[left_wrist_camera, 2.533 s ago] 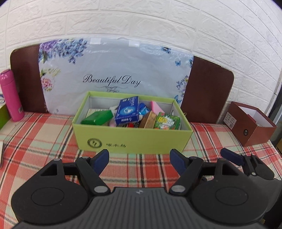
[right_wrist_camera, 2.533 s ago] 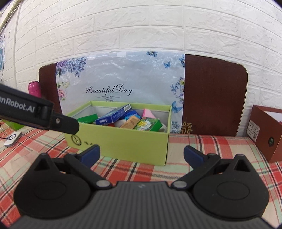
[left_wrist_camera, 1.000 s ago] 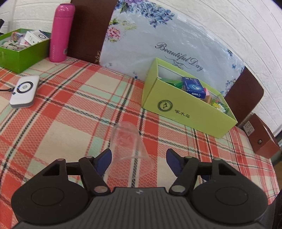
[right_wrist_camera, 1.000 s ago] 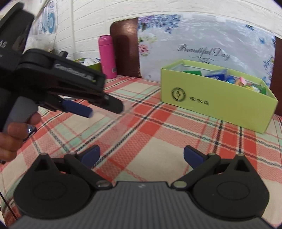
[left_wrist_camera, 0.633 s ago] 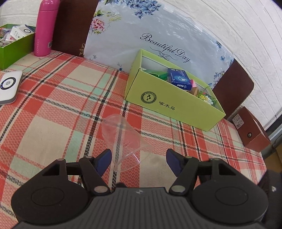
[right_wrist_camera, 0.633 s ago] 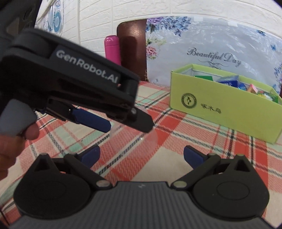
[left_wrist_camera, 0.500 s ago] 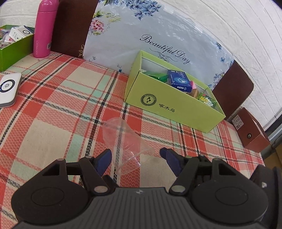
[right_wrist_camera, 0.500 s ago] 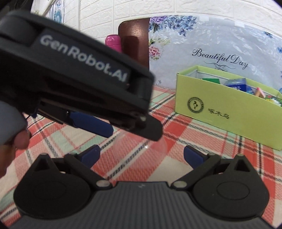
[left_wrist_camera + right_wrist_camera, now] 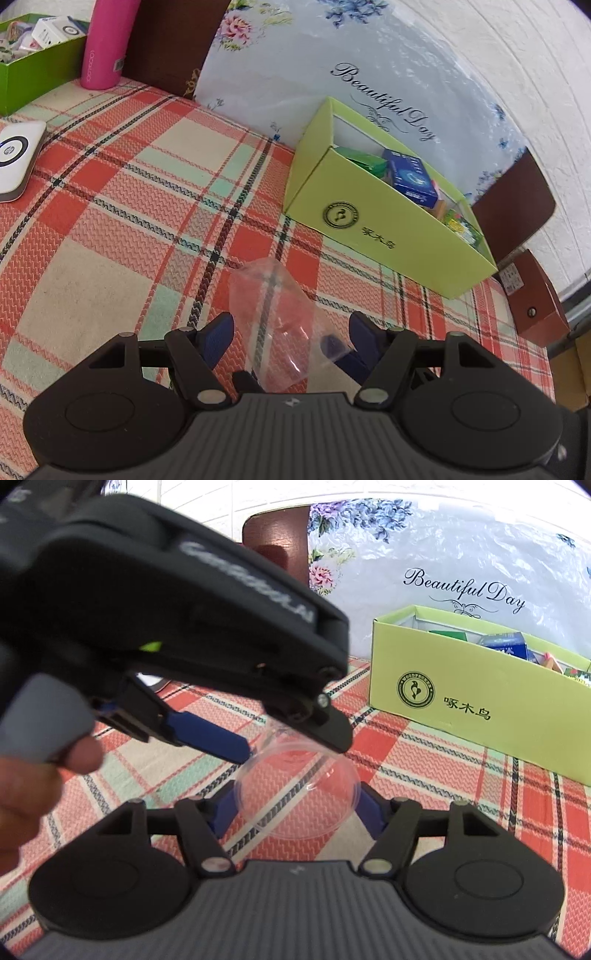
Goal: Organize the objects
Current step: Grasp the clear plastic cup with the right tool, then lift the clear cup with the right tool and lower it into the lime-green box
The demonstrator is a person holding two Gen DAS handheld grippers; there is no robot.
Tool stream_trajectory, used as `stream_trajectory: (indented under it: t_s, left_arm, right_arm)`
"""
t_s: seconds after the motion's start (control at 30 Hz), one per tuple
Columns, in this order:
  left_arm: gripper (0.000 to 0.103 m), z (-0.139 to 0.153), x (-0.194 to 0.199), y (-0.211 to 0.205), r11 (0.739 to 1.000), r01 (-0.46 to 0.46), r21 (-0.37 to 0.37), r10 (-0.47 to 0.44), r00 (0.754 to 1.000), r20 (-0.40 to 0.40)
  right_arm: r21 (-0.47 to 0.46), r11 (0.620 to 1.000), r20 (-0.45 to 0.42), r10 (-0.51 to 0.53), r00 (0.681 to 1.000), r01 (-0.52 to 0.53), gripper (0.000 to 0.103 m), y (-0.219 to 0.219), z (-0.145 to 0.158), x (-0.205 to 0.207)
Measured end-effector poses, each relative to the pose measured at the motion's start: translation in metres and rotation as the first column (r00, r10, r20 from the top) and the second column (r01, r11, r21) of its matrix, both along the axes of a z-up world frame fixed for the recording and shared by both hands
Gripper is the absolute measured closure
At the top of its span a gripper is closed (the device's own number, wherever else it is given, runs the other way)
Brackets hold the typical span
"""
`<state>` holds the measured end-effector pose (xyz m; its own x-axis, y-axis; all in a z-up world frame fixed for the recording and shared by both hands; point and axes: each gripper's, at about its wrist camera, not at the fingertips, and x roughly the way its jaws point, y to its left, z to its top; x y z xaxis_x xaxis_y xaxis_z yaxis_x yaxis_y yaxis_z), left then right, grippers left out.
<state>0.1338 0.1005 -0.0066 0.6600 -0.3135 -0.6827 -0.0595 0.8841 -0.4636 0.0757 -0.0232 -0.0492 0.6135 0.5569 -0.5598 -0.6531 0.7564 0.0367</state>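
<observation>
The cup [image 9: 275, 321] is clear, glossy thin plastic. At its seven o'clock, the tablecloth [image 9: 122, 206] looks woven and matt; the box [image 9: 388, 236] at two o'clock is smooth card.

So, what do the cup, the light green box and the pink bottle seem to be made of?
Cup: thin clear plastic, glossy; the plaid cloth shows through it. Light green box: probably cardboard, matte, with sharp folded edges and a printed logo. Pink bottle: smooth satin pink surface, perhaps coated metal or plastic; the look leaves this open.

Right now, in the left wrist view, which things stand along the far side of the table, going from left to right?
Dark green box → pink bottle → light green box → brown box.
</observation>
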Motion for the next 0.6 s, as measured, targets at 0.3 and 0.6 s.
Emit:
stream_trajectory:
  t_s: [0.3,0.6]
  left_arm:
    - [0.034,-0.012,0.003,-0.007,0.999,0.025,-0.021,-0.026,0.999,-0.031]
    - [0.035,0.009,-0.015,-0.042,0.997,0.076,0.009,-0.076,0.997,0.028]
  right_arm:
    - [0.015,1.000,-0.022,0.000,1.000,0.000,0.036,-0.010,-0.005,-0.001]
    - [0.057,0.998,0.009,-0.039,0.999,0.038,0.037,-0.045,0.008,-0.015]
